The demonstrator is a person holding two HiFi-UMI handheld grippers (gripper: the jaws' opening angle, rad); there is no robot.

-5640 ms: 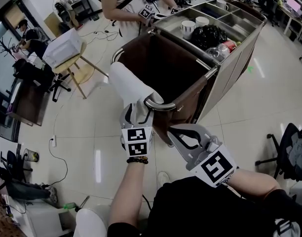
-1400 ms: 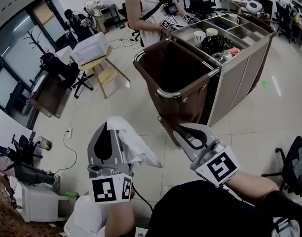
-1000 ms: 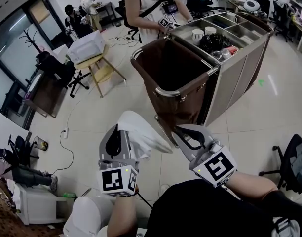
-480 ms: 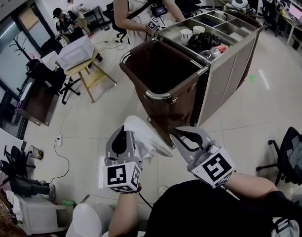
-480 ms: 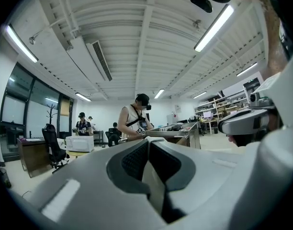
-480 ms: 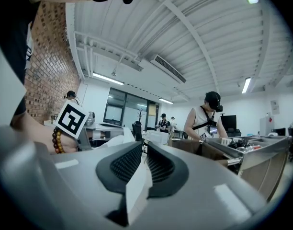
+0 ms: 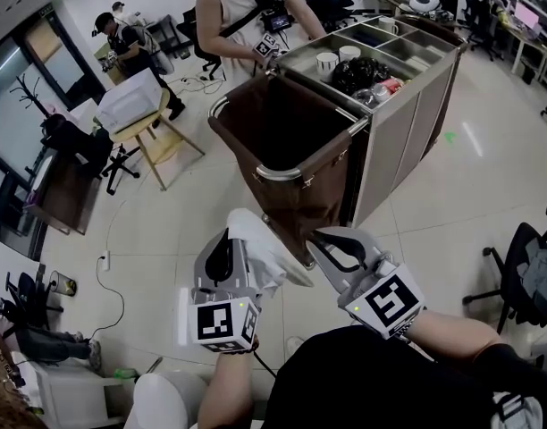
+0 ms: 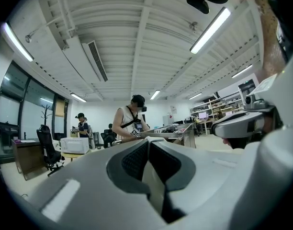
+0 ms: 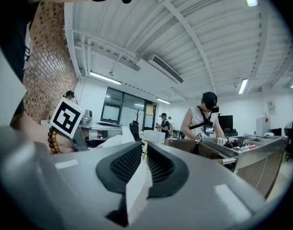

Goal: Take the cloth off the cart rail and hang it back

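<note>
Over glossy tiled floor (image 7: 148, 231), steel cart (image 7: 399, 105)

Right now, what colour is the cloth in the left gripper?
Plain white cloth, no pattern visible; it shows best in the head view.

Low in the head view's centre, the left hand-held gripper (image 7: 231, 236) hid part of the cloth (image 7: 261, 252); upper right, the items (image 7: 387, 86) atop the cart (image 7: 394, 132) were too small to tell.
</note>
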